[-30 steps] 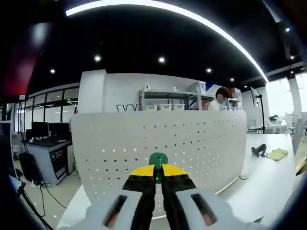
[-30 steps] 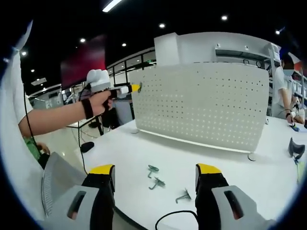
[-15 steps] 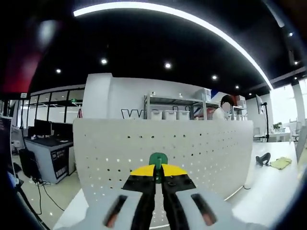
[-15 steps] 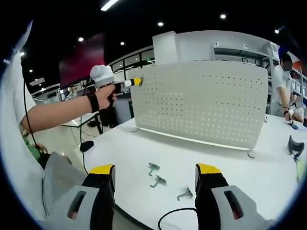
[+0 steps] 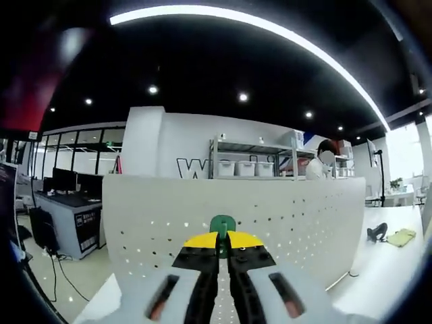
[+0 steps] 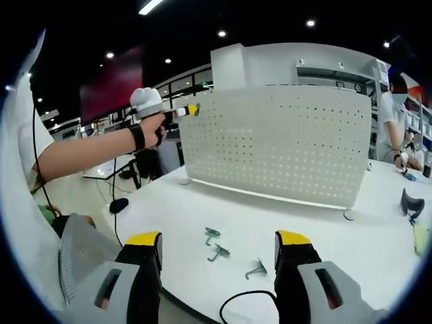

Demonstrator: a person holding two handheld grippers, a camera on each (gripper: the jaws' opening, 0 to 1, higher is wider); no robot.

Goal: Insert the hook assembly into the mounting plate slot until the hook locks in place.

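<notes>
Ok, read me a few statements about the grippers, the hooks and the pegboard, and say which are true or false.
1. The left gripper is shut on a green hook. True.
2. The right gripper holds a hook. False: its jaws are open and empty.
3. Spare hooks lie on the white table. True.
4. The pegboard lies flat. False: it stands upright.

A large dark "W" stands on the white back wall; nothing else legible.
</notes>
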